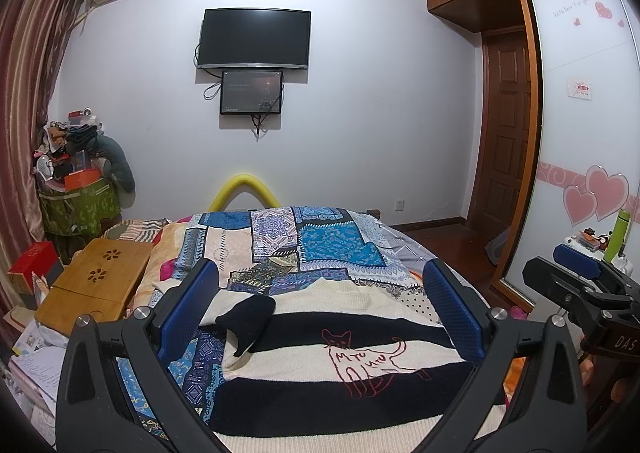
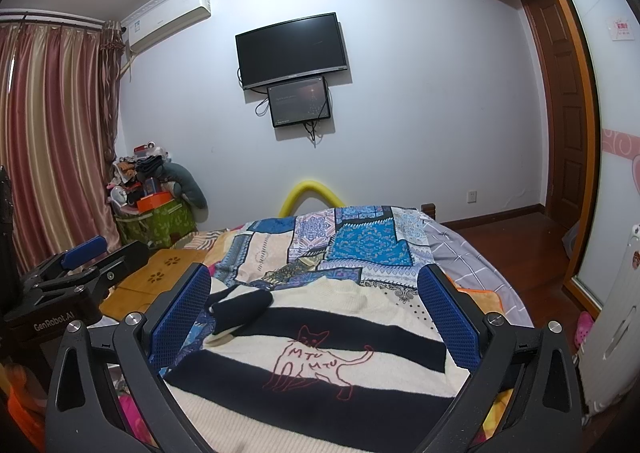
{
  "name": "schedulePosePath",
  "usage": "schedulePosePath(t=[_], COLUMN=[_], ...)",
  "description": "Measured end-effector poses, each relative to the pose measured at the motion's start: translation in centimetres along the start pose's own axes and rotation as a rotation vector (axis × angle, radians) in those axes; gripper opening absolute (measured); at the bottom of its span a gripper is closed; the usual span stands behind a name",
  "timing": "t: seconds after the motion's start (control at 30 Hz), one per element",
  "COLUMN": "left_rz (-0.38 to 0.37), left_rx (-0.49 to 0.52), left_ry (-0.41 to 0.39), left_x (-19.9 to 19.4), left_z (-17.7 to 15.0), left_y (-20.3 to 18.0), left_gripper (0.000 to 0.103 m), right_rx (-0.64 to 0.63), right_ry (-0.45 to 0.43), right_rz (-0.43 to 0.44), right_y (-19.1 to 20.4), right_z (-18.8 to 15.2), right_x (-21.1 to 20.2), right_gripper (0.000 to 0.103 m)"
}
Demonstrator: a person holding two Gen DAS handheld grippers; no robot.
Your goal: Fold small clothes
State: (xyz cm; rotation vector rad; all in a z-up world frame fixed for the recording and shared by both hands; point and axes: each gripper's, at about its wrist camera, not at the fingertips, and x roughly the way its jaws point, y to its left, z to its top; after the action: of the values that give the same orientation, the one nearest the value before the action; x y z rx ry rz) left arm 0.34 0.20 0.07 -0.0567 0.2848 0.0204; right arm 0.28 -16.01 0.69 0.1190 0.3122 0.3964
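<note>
- left tool [image 1: 320,309] wide, blue pads spread, gripping nothing; hangs over the striped sweater [image 1: 360,369]
- right tool [image 2: 316,313] wide too, empty; also seen at right edge of left view
- sweater lies flat on the bed [image 1: 280,237], lower centre of both frames; cream and dark bands, red cat outline [image 2: 316,361]; one sleeve [image 1: 248,317] folded across at left
- wooden lap tray [image 1: 96,285] at left of bed

Cream and navy stripes on a blue patchwork bed

The sweater [image 1: 332,357] carries broad cream and dark navy bands with a red outlined cat [image 1: 366,363]. The bedspread [image 1: 280,237] mixes blue, white and beige patterned patches. Both grippers' pads [image 2: 448,317] are blue on black frames. The curtain [image 2: 52,141] is striped maroon and gold.
</note>
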Motion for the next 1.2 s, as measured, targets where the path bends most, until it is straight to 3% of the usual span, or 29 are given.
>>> schedulePosePath(t=[0.83, 1.2], left_rz=[0.01, 0.084], left_rx=[-0.007, -0.033], left_ry=[0.004, 0.031], left_x=[0.1, 3.5], left_z=[0.1, 0.6], left_y=[0.8, 3.2], left_gripper=[0.103, 0.103], right_rx=[0.002, -0.011], right_ry=[0.014, 0.028], right_rz=[-0.001, -0.031], right_y=[0.1, -0.7], right_z=[-1.1, 0.0], right_x=[1.0, 3.4], right_gripper=[0.103, 0.103])
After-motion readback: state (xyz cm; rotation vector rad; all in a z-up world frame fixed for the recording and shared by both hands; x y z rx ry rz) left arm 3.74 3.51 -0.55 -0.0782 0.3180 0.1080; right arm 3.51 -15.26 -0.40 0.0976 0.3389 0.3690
